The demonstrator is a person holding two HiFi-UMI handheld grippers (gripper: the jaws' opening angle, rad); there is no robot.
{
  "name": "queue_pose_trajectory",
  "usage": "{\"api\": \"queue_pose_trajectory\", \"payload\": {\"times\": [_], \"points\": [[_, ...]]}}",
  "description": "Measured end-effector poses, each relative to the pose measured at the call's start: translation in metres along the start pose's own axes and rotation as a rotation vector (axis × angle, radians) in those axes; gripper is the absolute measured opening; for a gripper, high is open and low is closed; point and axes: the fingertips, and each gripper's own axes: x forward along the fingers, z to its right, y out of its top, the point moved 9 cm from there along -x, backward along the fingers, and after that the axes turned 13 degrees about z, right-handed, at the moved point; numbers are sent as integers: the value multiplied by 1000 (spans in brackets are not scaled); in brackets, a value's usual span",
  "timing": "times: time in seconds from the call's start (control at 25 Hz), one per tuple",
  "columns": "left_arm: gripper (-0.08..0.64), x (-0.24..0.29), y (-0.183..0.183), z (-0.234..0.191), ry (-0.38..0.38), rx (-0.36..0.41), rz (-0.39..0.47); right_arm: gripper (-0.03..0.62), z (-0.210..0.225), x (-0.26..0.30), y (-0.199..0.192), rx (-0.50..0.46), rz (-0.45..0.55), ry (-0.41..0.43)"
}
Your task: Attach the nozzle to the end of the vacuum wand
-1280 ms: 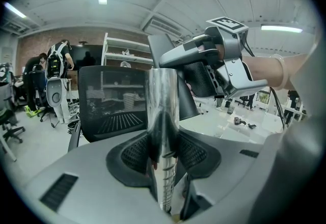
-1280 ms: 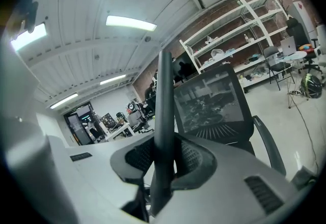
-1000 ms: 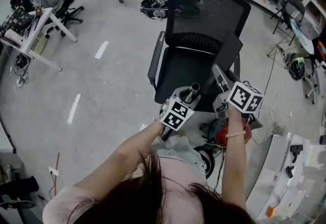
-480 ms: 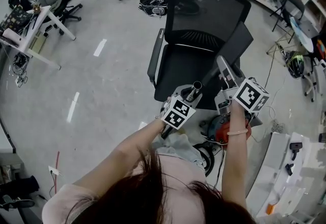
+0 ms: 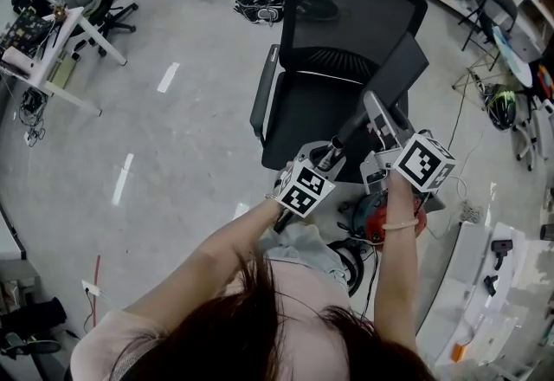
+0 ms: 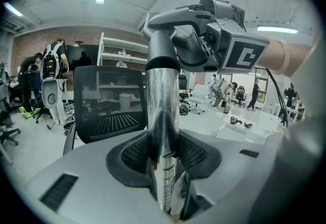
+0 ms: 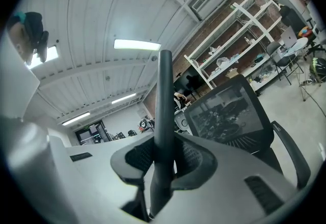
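My left gripper [image 5: 322, 164] is shut on the chrome vacuum wand [image 5: 329, 154], which stands up between its jaws [image 6: 163, 154]. The wand [image 6: 162, 126] ends in a dark collar [image 6: 162, 52]. My right gripper [image 5: 378, 115] is shut on the dark, flat nozzle [image 5: 394, 80], which slants up and to the right over the chair. In the right gripper view the nozzle [image 7: 164, 111] runs straight up from between the jaws [image 7: 163, 159]. In the left gripper view the right gripper [image 6: 204, 29] hangs just above and right of the wand's top. I cannot tell whether nozzle and wand touch.
A black mesh office chair [image 5: 346, 41] stands right behind both grippers. The red vacuum body [image 5: 381, 219] lies on the floor below my right hand. A white table [image 5: 493, 301] with small parts is at the lower right, a desk [image 5: 52, 50] at the far left.
My right gripper has risen a little and turned with the nozzle, which now reaches higher over the chair back. The left gripper and the wand have kept still.
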Motion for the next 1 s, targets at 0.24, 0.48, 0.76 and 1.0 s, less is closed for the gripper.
{"api": "queue_pose_trajectory", "payload": {"times": [0.24,0.48,0.76,1.0], "points": [[152,1,-1,1,-5,1,2,103,-4,1,-7,-1,-10,19],[152,-1,-2,1,-13,3,0,103,-8,-2,-14,-13,-22,32],[152,-1,0,4,-18,5,-1,103,-13,-7,-13,-38,-11,45],[152,-2,-1,9,-24,5,-2,103,-22,-14,-13,-105,-10,67]]}}
